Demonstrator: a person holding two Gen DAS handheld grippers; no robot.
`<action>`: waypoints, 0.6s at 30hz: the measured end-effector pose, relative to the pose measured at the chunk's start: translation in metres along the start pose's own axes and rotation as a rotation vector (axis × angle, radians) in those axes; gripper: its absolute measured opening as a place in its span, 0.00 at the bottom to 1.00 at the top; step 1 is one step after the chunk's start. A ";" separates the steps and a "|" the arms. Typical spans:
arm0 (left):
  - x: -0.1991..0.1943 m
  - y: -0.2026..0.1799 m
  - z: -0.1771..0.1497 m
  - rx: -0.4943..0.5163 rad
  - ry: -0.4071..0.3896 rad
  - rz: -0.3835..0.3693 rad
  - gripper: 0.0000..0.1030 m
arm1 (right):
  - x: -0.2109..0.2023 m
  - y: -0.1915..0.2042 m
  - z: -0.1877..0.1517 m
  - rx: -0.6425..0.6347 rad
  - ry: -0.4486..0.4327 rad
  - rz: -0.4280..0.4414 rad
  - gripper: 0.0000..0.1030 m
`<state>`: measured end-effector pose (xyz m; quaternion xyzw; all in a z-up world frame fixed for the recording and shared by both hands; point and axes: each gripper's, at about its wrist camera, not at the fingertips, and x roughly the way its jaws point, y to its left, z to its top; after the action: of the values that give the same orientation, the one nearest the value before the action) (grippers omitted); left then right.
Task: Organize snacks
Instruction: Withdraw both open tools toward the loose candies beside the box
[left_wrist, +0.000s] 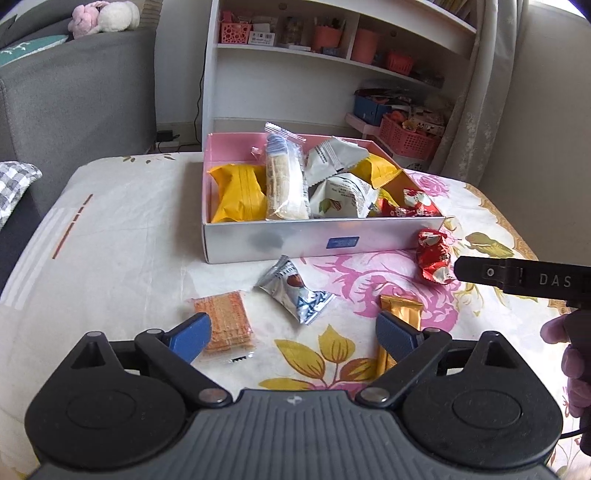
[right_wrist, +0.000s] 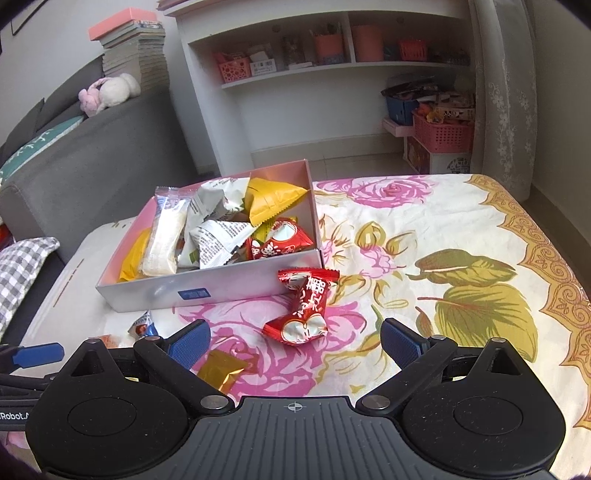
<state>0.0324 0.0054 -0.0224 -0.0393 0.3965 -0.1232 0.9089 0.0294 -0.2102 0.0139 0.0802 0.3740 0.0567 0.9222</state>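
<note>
Red foil candy (right_wrist: 301, 308) looks light, crinkly and slippery, so I aim the right gripper (right_wrist: 295, 341), jaws apart like the left gripper (left_wrist: 293, 334), at its middle.

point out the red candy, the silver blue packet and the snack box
red candy (right_wrist: 301, 310), right wrist view, middle of wrapper
silver blue packet (left_wrist: 293, 290), left wrist view, centre of pouch
snack box (left_wrist: 295, 240), left wrist view, front wall

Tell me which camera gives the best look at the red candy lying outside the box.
The right wrist view: the red candy lies whole and close, directly ahead of the open right hand-held gripper, its printed wrapper facing the camera. The left wrist view shows it small, off to the right, beside the box.
</note>
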 end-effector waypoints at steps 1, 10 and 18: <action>0.002 -0.001 -0.001 -0.007 0.006 -0.015 0.83 | 0.002 0.000 -0.001 -0.006 0.006 -0.005 0.97; 0.022 -0.009 -0.002 -0.070 0.026 -0.033 0.66 | 0.016 0.005 -0.003 -0.036 0.044 -0.004 0.97; 0.040 -0.014 -0.004 -0.131 0.018 0.038 0.62 | 0.033 -0.002 -0.003 0.017 0.085 -0.008 0.97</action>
<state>0.0527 -0.0186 -0.0512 -0.0901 0.4126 -0.0801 0.9029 0.0509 -0.2069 -0.0108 0.0840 0.4136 0.0531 0.9050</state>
